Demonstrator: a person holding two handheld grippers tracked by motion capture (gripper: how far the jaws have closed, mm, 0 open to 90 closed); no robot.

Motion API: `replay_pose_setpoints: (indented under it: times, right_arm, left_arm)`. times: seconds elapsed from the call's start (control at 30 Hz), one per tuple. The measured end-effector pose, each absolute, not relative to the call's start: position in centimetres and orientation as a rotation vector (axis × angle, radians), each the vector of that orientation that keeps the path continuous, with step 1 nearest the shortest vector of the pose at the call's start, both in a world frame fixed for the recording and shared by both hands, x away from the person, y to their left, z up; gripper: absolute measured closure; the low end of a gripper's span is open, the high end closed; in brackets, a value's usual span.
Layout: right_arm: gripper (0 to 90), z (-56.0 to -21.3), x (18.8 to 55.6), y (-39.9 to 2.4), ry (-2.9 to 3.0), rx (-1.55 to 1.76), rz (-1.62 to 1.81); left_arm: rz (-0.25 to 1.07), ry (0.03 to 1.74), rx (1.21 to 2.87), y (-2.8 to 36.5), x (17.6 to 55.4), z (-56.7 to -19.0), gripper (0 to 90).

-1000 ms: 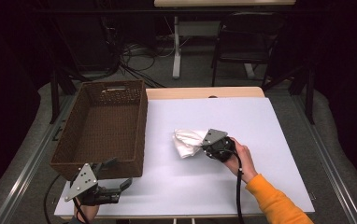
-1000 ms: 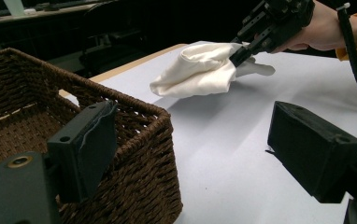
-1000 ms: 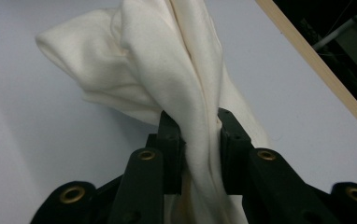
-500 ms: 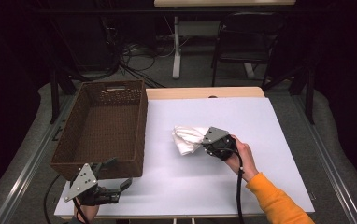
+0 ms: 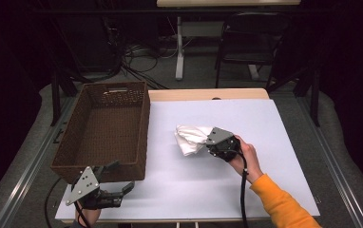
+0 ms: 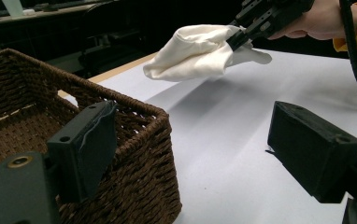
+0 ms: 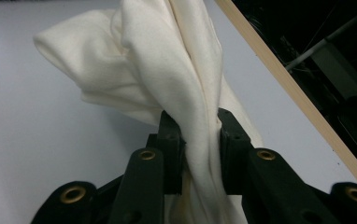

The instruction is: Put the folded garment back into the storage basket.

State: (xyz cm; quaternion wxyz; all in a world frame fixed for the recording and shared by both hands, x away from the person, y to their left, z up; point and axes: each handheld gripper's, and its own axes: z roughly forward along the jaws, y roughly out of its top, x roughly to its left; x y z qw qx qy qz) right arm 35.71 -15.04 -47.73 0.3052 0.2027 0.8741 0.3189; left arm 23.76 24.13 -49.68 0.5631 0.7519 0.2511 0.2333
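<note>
A bunched white cloth (image 5: 189, 138) hangs just above the middle of the white table, lifted off the surface as the left gripper view shows it, cloth (image 6: 195, 50). My right gripper (image 5: 209, 142) is shut on the cloth; its two black jaws pinch a fold of the cloth (image 7: 167, 70) between them. My left gripper (image 5: 122, 178) rests at the near left edge of the table, open, with nothing between its fingers (image 6: 85, 144). It sits right beside the front corner of a brown wicker basket (image 5: 101, 168).
The wicker basket (image 6: 134, 121) is empty and takes up the left side of the table (image 5: 265, 123). A wooden strip runs along the table's far edge. A chair (image 5: 251, 38) and cables lie on the floor beyond.
The right gripper has shifted a little toward the near side with the cloth held in it. The left gripper has stayed put.
</note>
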Motion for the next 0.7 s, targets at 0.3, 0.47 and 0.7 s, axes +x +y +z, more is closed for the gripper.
replay_pose_setpoints:
  times: [0.3,0.47,0.7]
  right_arm:
    - [75.1,-47.2,36.0,-15.0,2.307,0.54,0.852]
    - [75.0,-46.8,36.0,-14.9,2.3,0.535,0.856]
    - [75.1,-46.5,36.0,-14.7,2.292,0.521,0.851]
  left_arm:
    - [0.547,0.592,1.772,24.1,23.9,-49.7,15.8]
    - [0.546,0.597,1.771,24.2,23.8,-49.7,15.8]
    - [0.547,0.592,1.772,24.1,23.8,-49.7,15.8]
